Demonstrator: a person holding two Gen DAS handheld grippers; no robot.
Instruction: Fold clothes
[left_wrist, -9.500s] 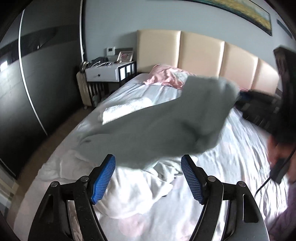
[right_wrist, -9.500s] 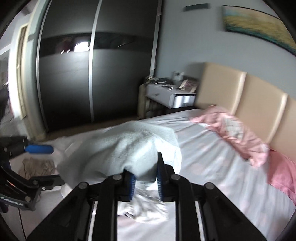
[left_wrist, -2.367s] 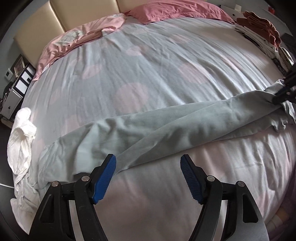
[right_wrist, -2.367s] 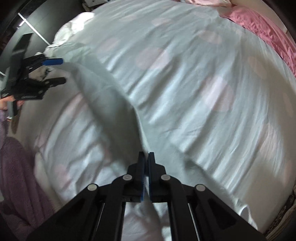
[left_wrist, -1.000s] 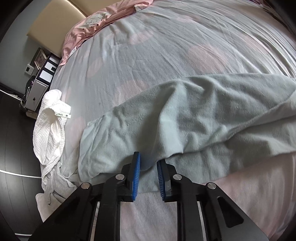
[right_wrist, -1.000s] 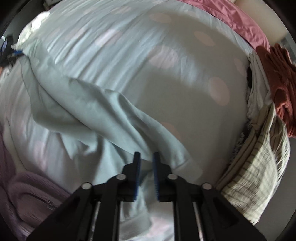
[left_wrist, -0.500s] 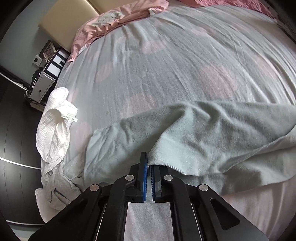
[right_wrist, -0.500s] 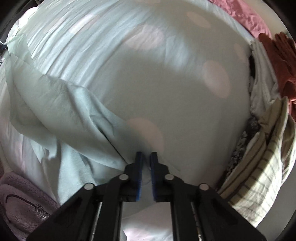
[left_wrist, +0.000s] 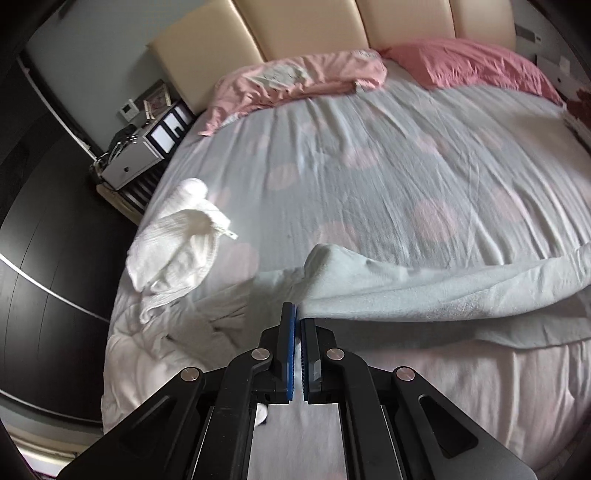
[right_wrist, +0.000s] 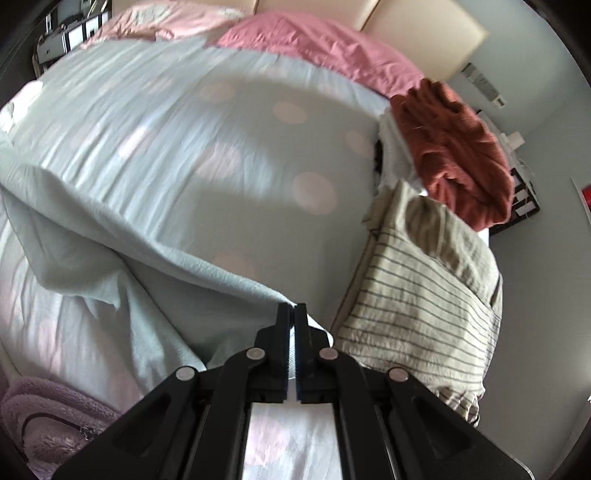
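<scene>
Filling both views, the wide bed with its pale dotted sheet (left_wrist: 388, 155) carries the long pale-green fleece garment (left_wrist: 424, 291) across its near side. Half a second ago that edge lay lower; now it is lifted taut, ready to fold over. Each claw pinches one end, cloth running from the left gripper (left_wrist: 297, 325) toward 3 o'clock, from the right gripper (right_wrist: 291, 314) toward 10.

Both grippers have clamped and lifted the grey towel (left_wrist: 424, 291) edge.
</scene>
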